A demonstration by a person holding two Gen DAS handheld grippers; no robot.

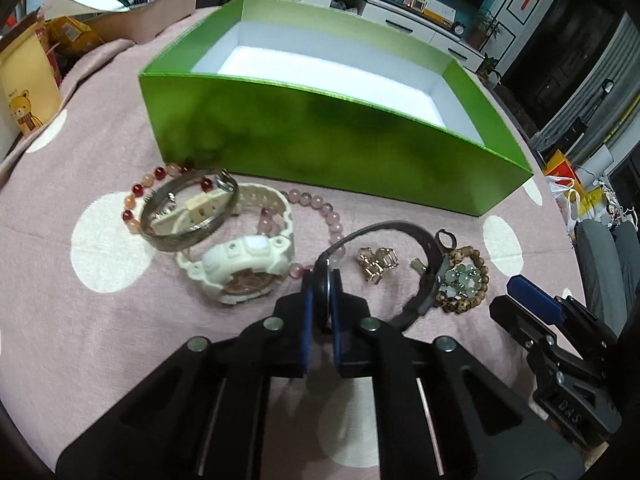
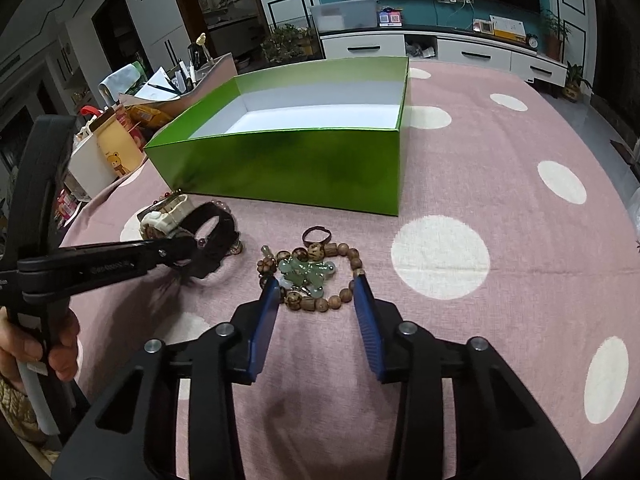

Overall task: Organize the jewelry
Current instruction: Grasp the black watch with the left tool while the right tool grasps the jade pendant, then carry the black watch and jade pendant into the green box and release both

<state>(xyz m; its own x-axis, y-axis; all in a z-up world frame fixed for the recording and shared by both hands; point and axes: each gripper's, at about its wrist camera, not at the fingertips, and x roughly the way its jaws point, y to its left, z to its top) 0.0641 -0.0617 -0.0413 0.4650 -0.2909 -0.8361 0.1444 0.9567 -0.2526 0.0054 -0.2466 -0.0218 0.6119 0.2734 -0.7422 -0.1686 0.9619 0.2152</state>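
An open green box [image 1: 320, 148] [image 2: 300, 168] with a white inside stands on the pink dotted cloth. In front of it lie a white watch [image 1: 240, 264], a silver bangle [image 1: 188, 216], red-orange beads [image 1: 136, 196], pink beads [image 1: 324, 208] and a gold clip [image 1: 378, 264]. My left gripper [image 1: 322, 280] [image 2: 188, 256] is shut on the face of a dark watch [image 1: 400, 228] [image 2: 212, 236], whose strap arcs off to the right. My right gripper [image 2: 316, 292] [image 1: 516, 296] stands open astride a wooden bead bracelet with jade charms [image 2: 316, 272] [image 1: 464, 280]. Its pads sit right by the outer beads.
A dark ring [image 2: 316, 234] lies just beyond the wooden beads. A yellow bear carton [image 1: 24, 92] and a pen holder with papers [image 1: 132, 0] crowd the back left. A hand [image 2: 40, 348] holds the left gripper's handle. Bare cloth [image 2: 500, 200] stretches to the right.
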